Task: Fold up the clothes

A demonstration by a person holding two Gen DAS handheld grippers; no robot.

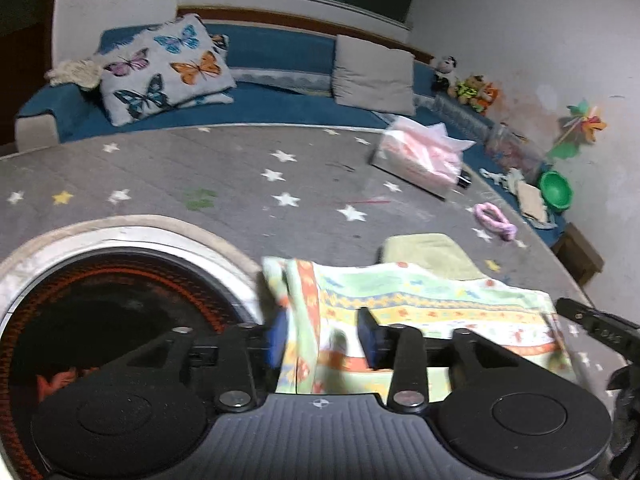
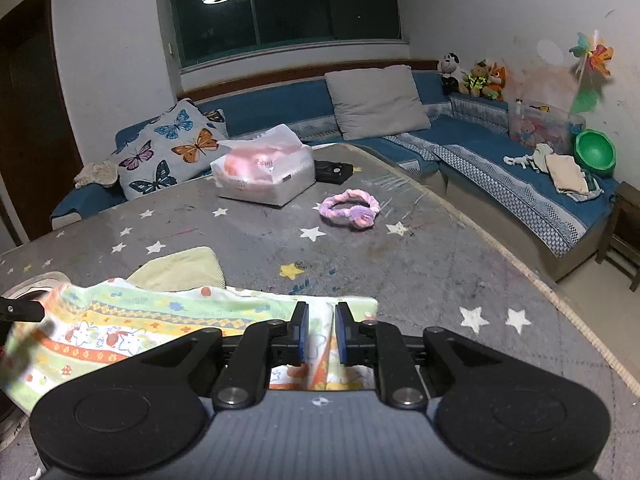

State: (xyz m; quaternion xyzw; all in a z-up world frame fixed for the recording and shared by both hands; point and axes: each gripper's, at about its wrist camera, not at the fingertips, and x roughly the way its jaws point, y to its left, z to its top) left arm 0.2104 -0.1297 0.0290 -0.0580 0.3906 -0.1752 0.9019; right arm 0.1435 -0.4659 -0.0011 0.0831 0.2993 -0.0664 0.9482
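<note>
The patterned cloth (image 2: pixel 160 320) lies on the near part of the star-print mat (image 2: pixel 400 264), over a yellow-green cloth (image 2: pixel 180 268). The left gripper (image 1: pixel 324 336) stands wide around its left edge; the right gripper (image 2: pixel 320 332) pinches its right edge narrowly. A pink headband (image 2: pixel 352 208) lies well beyond

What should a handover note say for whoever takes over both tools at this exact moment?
Left tool: open, patterned cloth between its fingers, not pinched.
Right tool: nearly closed on a bunched edge of the same cloth.
The cloth lies partly over a pale yellow folded cloth on the star-print table.
Done: the yellow cloth looks folded.
Left: grip with the left tool, fold the patterned cloth.
</note>
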